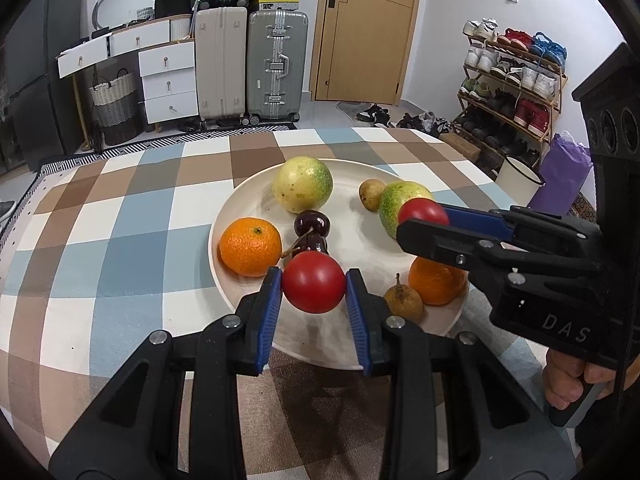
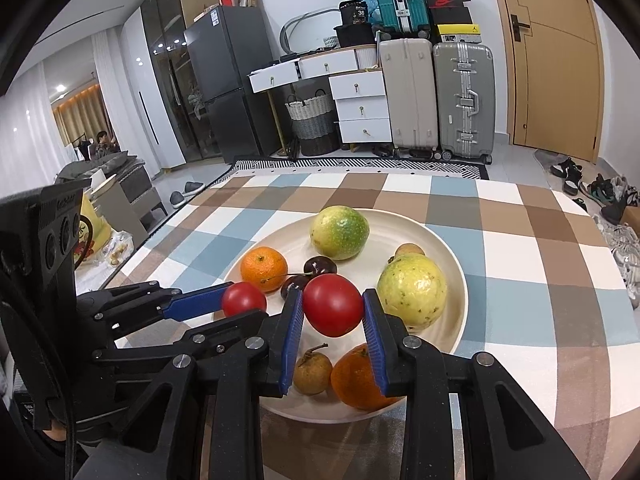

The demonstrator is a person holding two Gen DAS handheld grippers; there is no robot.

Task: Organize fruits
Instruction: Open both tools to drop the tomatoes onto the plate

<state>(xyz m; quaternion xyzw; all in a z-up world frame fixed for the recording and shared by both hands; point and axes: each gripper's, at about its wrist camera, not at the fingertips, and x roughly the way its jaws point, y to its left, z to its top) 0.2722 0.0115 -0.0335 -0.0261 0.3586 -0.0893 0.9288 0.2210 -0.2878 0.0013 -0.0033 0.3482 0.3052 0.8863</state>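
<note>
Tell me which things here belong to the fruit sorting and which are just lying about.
Job: left gripper and right gripper, each holding a red tomato; plate with oranges, green-yellow fruits, cherries.
Lying about: suitcases, shoe rack, woven basket.

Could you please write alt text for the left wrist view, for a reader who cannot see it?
The left gripper holds a red tomato between its blue fingers over a white plate on a checked tablecloth. The right gripper holds a second tomato at right. On the plate lie oranges, cherries and green-yellow fruits.
</note>
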